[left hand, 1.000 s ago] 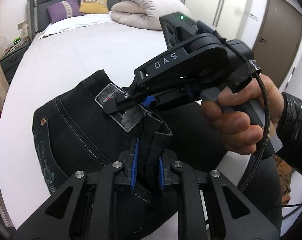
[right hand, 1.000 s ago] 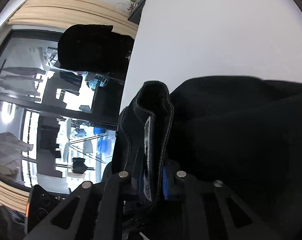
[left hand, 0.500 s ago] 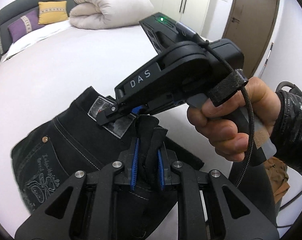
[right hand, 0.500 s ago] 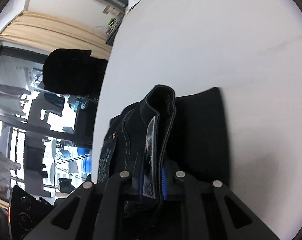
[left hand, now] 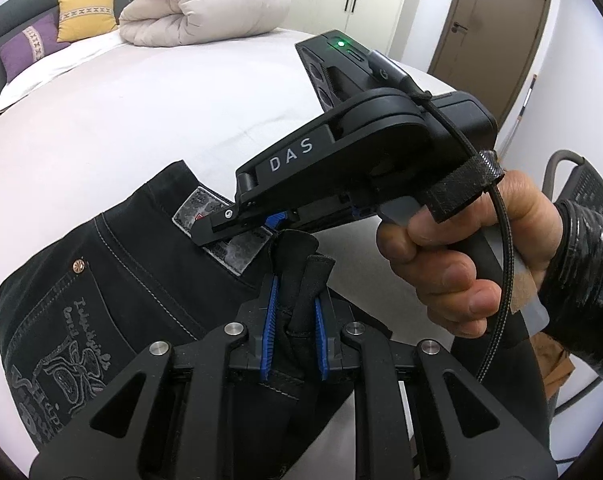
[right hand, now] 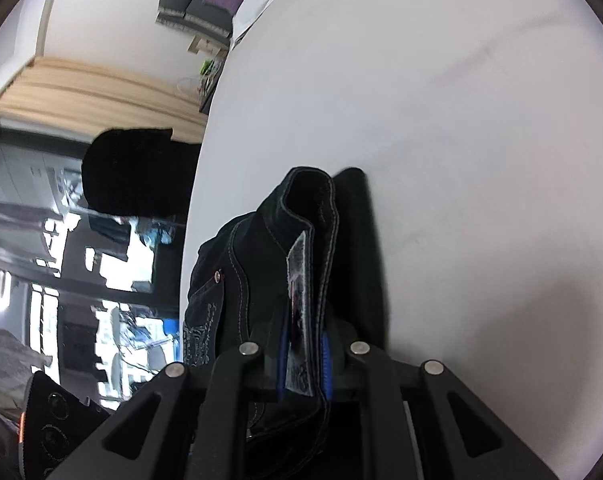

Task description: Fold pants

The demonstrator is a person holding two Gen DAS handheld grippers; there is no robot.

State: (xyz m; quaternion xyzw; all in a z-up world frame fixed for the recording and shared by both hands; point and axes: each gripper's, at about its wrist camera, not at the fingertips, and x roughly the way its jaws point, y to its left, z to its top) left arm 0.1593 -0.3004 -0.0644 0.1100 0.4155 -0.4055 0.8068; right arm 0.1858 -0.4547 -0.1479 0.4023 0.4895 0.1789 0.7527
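a: where are the black pants [left hand: 113, 280]?
b: on the white bed [left hand: 121, 120].
a: and the grippers?
b: left gripper [left hand: 295, 312] pinches bunched fabric; right gripper [right hand: 303, 356] pinches the waistband.

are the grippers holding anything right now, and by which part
Both hold the black pants. The left gripper pinches a bunched fold of fabric; the right gripper clamps the waistband at its patch label.

The black denim pants [left hand: 113, 264] look matt and coarse, with pale stitching and a copper metal rivet [left hand: 79, 266]. The white cotton bedsheet [left hand: 141, 120] lies smooth; the person's black sleeve [left hand: 585, 280] shines glossy, ribbed like leather.
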